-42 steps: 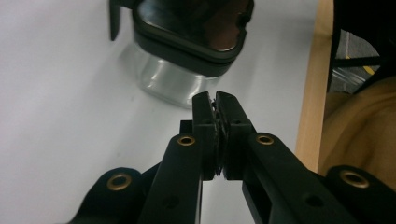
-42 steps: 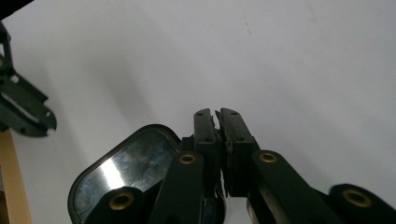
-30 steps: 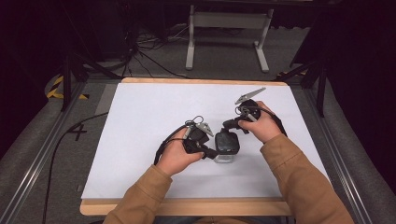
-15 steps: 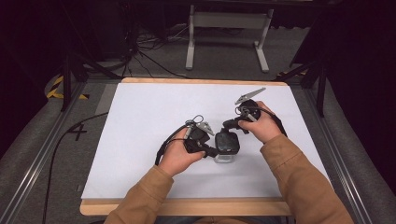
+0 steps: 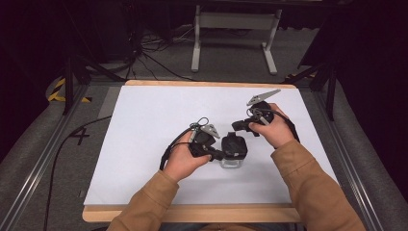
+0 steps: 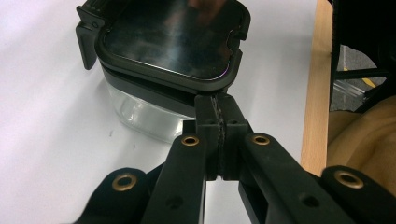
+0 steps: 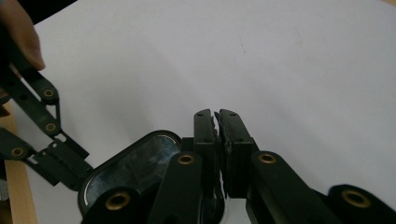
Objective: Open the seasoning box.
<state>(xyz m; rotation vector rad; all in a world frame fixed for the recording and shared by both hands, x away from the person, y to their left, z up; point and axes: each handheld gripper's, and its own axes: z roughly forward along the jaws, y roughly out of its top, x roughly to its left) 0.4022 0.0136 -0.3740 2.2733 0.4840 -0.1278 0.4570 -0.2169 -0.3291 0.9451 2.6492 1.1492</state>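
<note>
Two grippers meet at one small clear container (image 5: pixel 231 161) with a black lid (image 6: pixel 170 39), standing on the white table (image 5: pixel 144 125). Jaws of the left gripper (image 6: pixel 217 105) are pressed together, their tips touching the lid's near rim; the container sits just beyond them. Jaws of the right gripper (image 7: pixel 217 119) are also together, with the lid just beside and below them, toward the left gripper. No brand, label or writing can be read anywhere on it.
</note>
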